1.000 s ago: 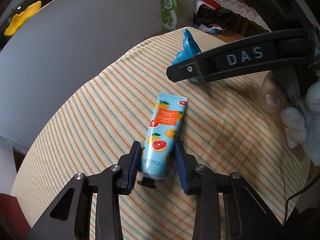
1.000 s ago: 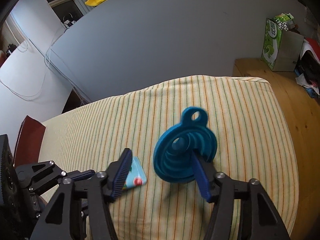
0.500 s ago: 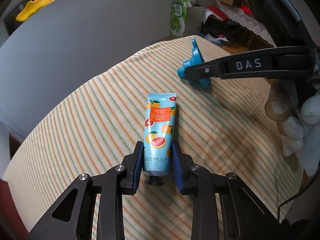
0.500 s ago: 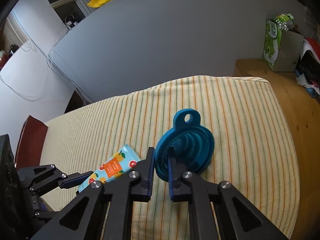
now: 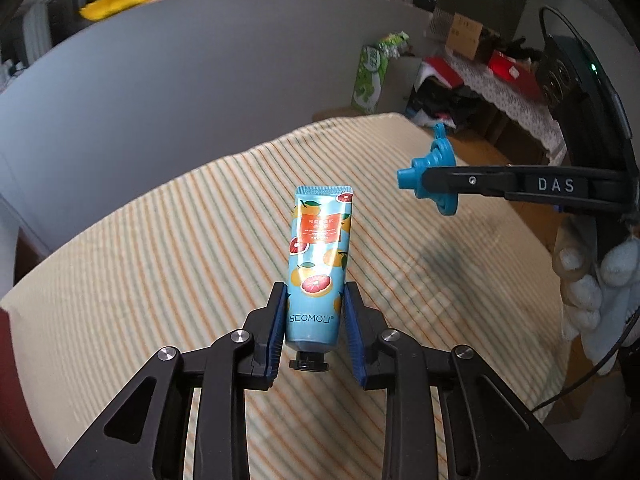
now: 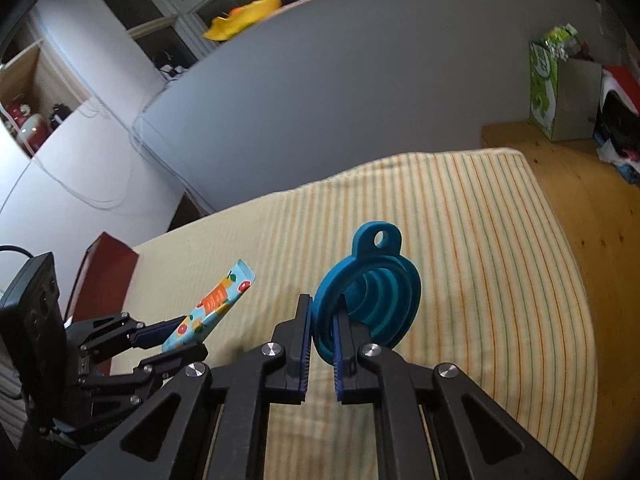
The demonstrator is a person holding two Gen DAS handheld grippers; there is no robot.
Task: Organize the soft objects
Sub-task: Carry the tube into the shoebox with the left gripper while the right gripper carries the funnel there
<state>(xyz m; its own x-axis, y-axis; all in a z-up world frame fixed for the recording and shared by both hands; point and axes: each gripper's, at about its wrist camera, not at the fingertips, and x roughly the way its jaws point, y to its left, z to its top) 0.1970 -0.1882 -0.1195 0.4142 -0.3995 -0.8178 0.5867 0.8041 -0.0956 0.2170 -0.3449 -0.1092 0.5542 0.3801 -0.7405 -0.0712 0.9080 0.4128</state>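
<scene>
Two held items: a hand-cream tube in the left gripper, a blue collapsible funnel in the right.

Left wrist view, left gripper: jaws closed partway, blue pads pressing the lower sides of the hand-cream tube.
Left wrist view, tube: light blue with grapefruit and orange print, lettered SEOMOU, black cap toward the camera, crimped end pointing away, clear of the cloth.
Left wrist view, funnel: seen edge-on at the tip of the right gripper's black finger marked DAS, spout to the left, in the air above the cloth.
Left wrist view, hand: white-gloved, at the right edge, wrapped around the right gripper's handle.
Left wrist view, surface: striped cloth in cream, orange and green over a table.
Left wrist view, room: grey partition behind the table, a green carton beyond it, cluttered shelves with a lace cover at upper right.

Right wrist view, right gripper: jaws almost fully together, pinching the funnel's rim.
Right wrist view, funnel: upright, ringed inside facing right, hanging tab with a hole on top, nothing inside it.
Right wrist view, tube: at lower left, tilted up out of the left gripper.
Right wrist view, surface: striped cloth ends before the table's bare wood at right.
Right wrist view, room: yellow object above the partition, green carton at far right.
</scene>
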